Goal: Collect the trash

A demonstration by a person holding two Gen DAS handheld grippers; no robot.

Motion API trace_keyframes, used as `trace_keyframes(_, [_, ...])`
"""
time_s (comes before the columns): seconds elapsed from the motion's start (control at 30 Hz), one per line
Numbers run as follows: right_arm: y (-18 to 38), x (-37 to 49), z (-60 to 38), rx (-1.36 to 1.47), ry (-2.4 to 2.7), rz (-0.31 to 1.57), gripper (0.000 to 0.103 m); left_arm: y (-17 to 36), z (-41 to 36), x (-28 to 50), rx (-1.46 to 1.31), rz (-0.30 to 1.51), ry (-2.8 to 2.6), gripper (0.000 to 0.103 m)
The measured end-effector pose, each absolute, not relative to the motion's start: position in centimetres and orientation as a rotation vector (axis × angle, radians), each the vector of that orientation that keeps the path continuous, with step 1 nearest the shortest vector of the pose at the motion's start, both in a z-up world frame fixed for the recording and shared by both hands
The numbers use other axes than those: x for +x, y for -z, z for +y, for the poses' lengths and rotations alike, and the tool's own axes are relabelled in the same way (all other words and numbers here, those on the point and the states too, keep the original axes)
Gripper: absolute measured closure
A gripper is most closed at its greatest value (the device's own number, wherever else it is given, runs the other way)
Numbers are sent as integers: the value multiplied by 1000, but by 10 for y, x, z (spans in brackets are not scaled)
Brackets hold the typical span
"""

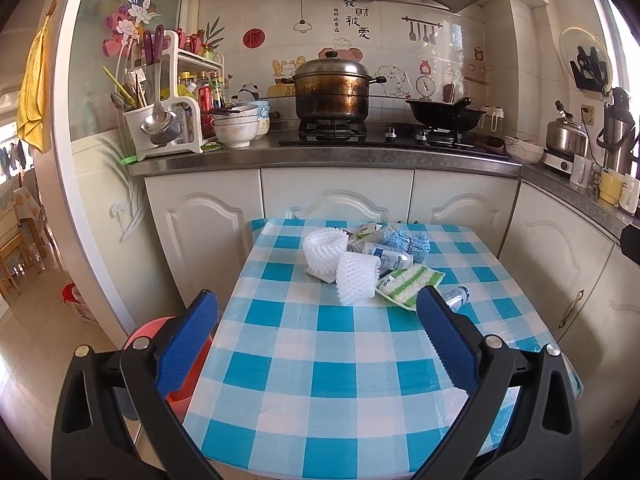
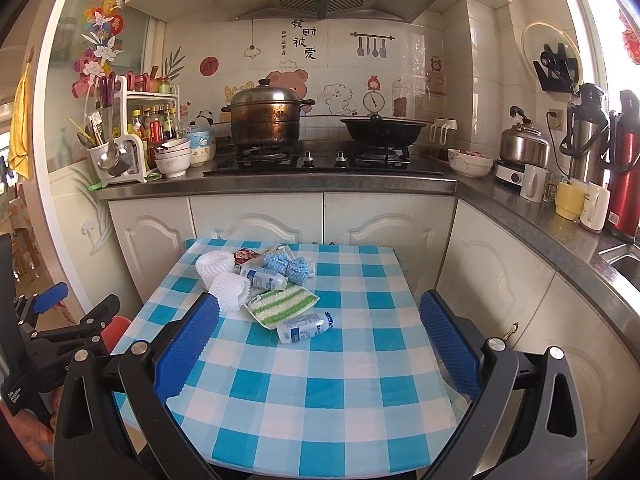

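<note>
Two grippers hang over the near part of a small table with a blue and white checked cloth. The left gripper has its blue pads spread wide and holds nothing; the right gripper is the same, released and empty.

Beyond them, on the far half of the table, the trash lies in one loose pile: two white foam fruit nets, a blue foam net, a green and white striped wrapper and small white plastic bottles with blue labels. One bottle lies nearest to the right gripper, just beside the wrapper.

Behind the table stand white cabinets and a counter with a steamer pot and a black wok.

Only the left wrist view shows a red bucket on the floor, left of the table. Only the right wrist view shows the whole near bottle.
</note>
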State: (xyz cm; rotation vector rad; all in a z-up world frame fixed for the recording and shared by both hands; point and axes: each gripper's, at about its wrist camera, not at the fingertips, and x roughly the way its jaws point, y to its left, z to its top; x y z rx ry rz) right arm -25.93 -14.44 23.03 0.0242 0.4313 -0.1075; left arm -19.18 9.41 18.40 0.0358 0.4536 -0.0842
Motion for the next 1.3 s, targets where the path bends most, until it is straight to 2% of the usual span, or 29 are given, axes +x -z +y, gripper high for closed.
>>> trace_keyframes(0.87, [-230, -255, -143, 28, 98, 417, 4, -177, 96, -183, 23, 463, 86, 3])
trace_keyframes(1.3, [-177, -198, -168, 161, 31, 538, 4, -133, 104, -142, -45, 548, 137, 3])
